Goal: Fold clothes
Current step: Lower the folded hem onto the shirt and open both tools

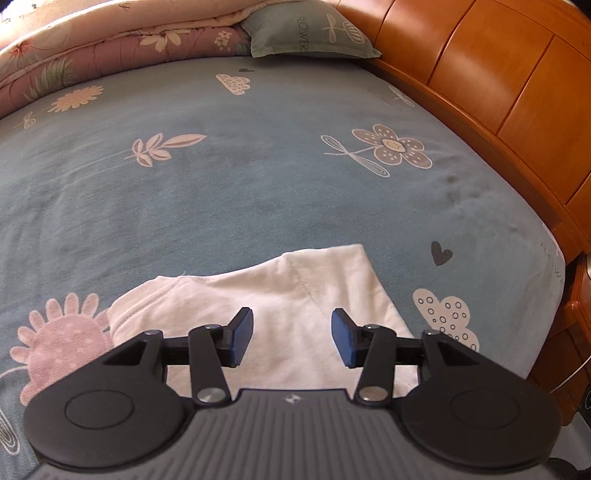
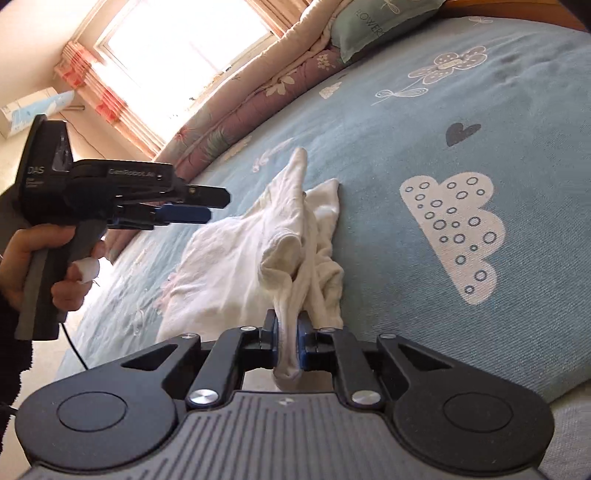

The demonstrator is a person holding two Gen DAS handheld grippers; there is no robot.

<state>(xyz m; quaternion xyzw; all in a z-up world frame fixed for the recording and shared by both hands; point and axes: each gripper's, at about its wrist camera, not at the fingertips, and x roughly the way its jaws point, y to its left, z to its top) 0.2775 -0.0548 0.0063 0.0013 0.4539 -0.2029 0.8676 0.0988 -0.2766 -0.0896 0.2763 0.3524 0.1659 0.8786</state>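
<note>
1. Across both views: bed sheet (image 1: 258,177), blue-grey, printed with flowers, clouds and small dark hearts. It fills most of each frame and carries everything else.
2. Along the sheet's right side in the left wrist view: wooden headboard (image 1: 498,85), orange-brown, panelled, curving with the lens.
3. At the sheet's far edge: folded quilt (image 1: 92,48), pink and cream with a floral print, lying along the bed's length. Bright window (image 2: 177,51) behind it, striped curtain (image 2: 99,92) beside the glass.
4. Just beside the quilt's end: green-grey pillow (image 1: 306,33), lettering on it, against the headboard.
5. White garment (image 2: 258,243), the task's thing. Lies on the sheet near the close edge of the bed, next to a cloud print. One part spreads flat; one part is bunched and drawn up into a ridge toward the right tool. Left wrist view shows a flat stretch with a seam and a folded corner.
6. Left gripper (image 1: 292,338): blue pads spread apart, nothing between them, white cloth below. Seen side-on from the right wrist view, above the garment's far side, apart from it.
7. Person's hand (image 2: 33,258) wraps the left tool's grey handle; one finger has a white wrap.
8. Right gripper (image 2: 287,343): jaws pressed together on a bunched fold of the garment, cloth end poking out behind the pads.
</note>
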